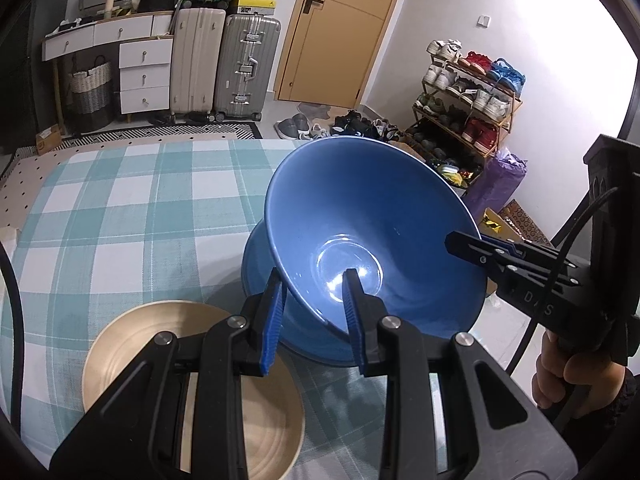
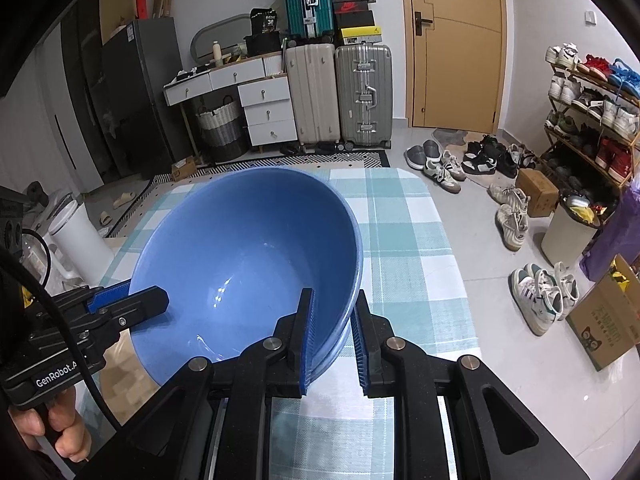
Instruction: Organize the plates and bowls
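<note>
The table (image 1: pixel 120 208), covered with a teal and white checked cloth, extends ahead of both grippers. Above it, a large blue bowl (image 1: pixel 360 224) is held tilted, its opening facing back toward the two cameras.

The left gripper (image 1: pixel 314 280) pinches the near rim of this bowl: one blue pad lies against the outer wall, the other inside the bowl near its base. In the right wrist view the same gripper enters from the left and clamps the bowl's left rim.

The right gripper (image 2: pixel 334 300) is closed on the opposite rim. Its left finger sits inside the bowl and its right finger outside, with the wall caught between the pads. In the left wrist view it reaches in from the right, carried by a hand (image 1: pixel 568 376) on its grip.

Directly beneath the held bowl, ahead of the left gripper, lies a second blue dish (image 1: pixel 256 264); whether the two touch cannot be told.

A smaller beige plate (image 1: pixel 132 344) rests on the cloth under the left gripper's left finger, just beside the blue dish.
</note>
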`<state>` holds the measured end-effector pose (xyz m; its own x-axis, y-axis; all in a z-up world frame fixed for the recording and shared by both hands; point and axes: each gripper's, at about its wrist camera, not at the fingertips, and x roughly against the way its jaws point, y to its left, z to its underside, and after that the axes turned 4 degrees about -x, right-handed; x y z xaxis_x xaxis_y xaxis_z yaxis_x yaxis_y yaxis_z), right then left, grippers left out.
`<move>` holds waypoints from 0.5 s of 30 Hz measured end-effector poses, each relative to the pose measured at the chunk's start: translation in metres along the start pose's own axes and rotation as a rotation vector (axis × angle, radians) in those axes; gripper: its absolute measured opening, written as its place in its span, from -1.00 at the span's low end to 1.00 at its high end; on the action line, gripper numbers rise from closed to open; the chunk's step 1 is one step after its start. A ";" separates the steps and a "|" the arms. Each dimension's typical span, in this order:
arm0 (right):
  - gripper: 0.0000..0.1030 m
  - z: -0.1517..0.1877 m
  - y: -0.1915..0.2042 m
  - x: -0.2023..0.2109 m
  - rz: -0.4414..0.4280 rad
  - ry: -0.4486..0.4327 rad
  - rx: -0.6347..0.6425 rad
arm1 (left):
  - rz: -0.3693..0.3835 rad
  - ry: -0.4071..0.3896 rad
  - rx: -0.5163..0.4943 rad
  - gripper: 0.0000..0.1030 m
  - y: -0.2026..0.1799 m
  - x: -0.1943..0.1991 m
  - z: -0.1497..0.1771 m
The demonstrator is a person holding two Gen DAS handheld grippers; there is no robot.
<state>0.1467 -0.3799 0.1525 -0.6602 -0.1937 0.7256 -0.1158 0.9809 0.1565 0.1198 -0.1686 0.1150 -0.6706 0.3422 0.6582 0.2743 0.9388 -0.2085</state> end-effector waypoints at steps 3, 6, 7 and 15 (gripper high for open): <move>-0.65 0.001 0.001 -0.007 -0.001 0.012 0.005 | -0.007 0.011 0.008 -0.50 0.008 -0.009 0.002; -0.65 0.002 0.005 -0.013 -0.005 0.021 0.007 | -0.011 0.020 0.015 -0.50 0.015 -0.017 0.004; -0.65 0.003 0.006 -0.015 -0.006 0.024 0.007 | -0.014 0.023 0.015 -0.50 0.016 -0.019 0.005; -0.64 0.009 0.010 -0.030 -0.001 0.051 0.017 | -0.039 0.043 0.008 -0.50 0.027 -0.039 0.010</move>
<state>0.1593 -0.3641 0.1262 -0.6211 -0.1953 0.7590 -0.1298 0.9807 0.1461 0.1468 -0.1563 0.0762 -0.6503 0.3030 0.6966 0.2423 0.9519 -0.1878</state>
